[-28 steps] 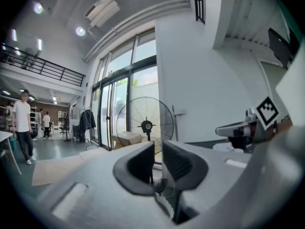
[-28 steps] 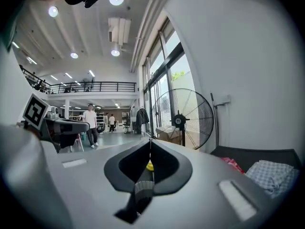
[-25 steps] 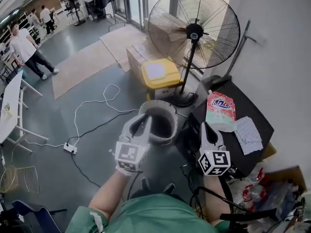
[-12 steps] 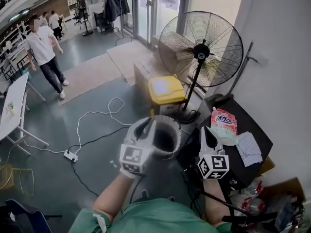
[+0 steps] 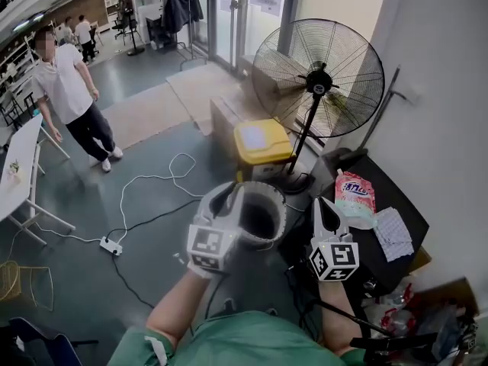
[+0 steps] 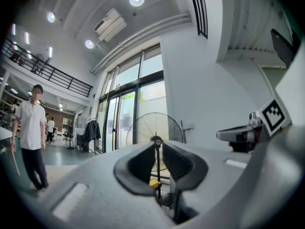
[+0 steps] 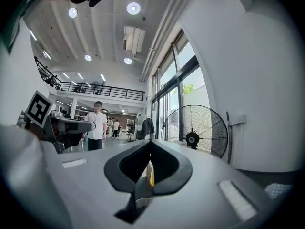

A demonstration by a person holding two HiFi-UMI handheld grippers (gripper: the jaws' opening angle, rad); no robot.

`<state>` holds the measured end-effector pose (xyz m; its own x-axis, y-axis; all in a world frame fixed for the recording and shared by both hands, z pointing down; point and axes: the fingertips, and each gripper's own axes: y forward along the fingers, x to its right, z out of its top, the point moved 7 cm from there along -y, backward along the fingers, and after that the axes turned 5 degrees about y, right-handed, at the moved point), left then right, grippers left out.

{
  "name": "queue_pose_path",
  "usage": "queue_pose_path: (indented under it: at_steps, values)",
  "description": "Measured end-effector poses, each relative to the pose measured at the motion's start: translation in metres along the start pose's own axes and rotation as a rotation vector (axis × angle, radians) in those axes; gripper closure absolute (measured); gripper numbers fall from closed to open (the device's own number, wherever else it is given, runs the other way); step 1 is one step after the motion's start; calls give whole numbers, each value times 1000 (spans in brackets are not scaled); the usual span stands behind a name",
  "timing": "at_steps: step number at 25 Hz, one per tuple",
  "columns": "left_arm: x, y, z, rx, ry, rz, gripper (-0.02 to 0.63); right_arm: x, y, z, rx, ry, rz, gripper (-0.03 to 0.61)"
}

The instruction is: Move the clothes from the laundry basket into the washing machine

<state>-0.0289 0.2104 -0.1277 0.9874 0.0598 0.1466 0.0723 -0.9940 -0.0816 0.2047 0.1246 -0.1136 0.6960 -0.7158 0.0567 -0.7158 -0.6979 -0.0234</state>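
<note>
Grey, round, with a dark hollow inside, the plastic laundry basket (image 5: 279, 218) stands on the floor below and just ahead of the left hand-held gripper (image 5: 230, 192), between it and the right hand-held gripper (image 5: 324, 203); whether clothes lie in its shadowed interior I cannot tell. The left hand-held gripper has its jaws pressed together with nothing between them, and in the head view its tips overlap the near rim of the basket, but its own view shows no grip on it. The right hand-held gripper is also pressed together and empty, held level beside the left one.

Just right of the right hand-held gripper is a black flat-topped unit (image 5: 387, 187); on its top lie a pink and white detergent pouch (image 5: 355, 197) and a pale checked cloth (image 5: 393, 232). Whether this unit is the washing machine I cannot tell.

Ahead of both hand-held grippers, past the basket, sits a yellow-lidded bin (image 5: 262, 141), and beyond it a tall black pedestal fan (image 5: 319, 78) stands before a white wall. Far off to the left of the left hand-held gripper a person in a white shirt (image 5: 72, 90) stands on the grey floor, and a white power strip (image 5: 110, 245) with its looping cable lies nearer on that side
</note>
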Motion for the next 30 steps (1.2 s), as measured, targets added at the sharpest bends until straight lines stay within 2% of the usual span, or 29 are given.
queue_pose_path:
  at_steps: [23,30]
  values:
    - [-39,3,-14,-19,-11,-1,569,-22,28,-7,-37,-34,6,578]
    - [-52,22,-21,0,-5,-11,569,-19,48,-9,-19,-47,-5,578]
